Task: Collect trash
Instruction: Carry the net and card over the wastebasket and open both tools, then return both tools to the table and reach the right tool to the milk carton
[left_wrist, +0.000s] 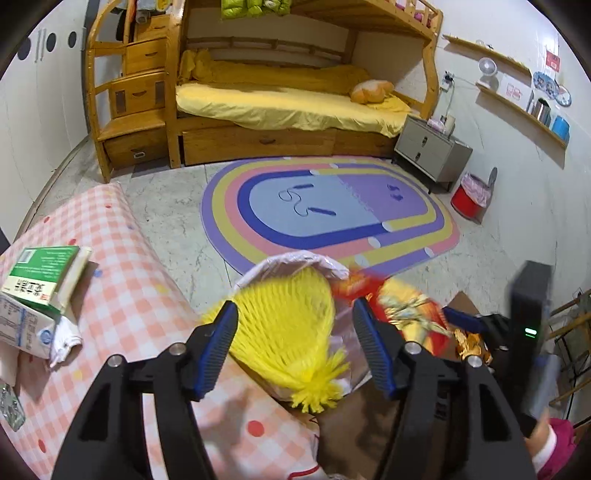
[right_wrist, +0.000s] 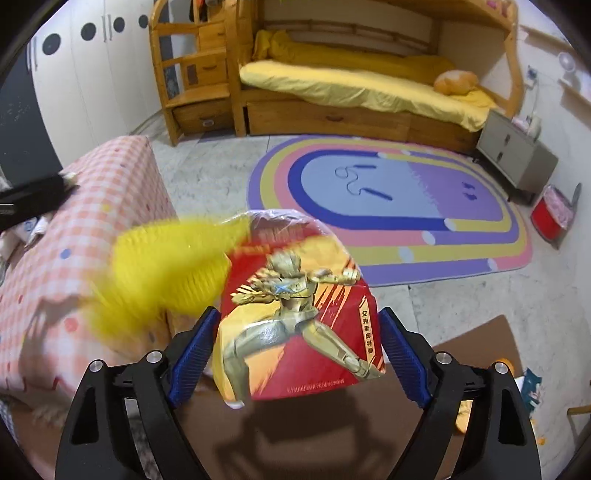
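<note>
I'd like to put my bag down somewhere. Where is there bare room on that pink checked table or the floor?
The pink checked table is bare in its middle stretch, between the green box and the yellow foam net. The marble floor between table and rainbow rug is free too. It is crowded at the table's left end and around the red snack bag.

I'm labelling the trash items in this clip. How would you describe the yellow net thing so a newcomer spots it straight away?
Start at the pink checked tablecloth. At its edge nearest the rainbow rug, look between the left tongs. There sits the yellow foam net, ribbed mesh with a frayed tuft, unlike the glossy red snack bag beside it.
</note>
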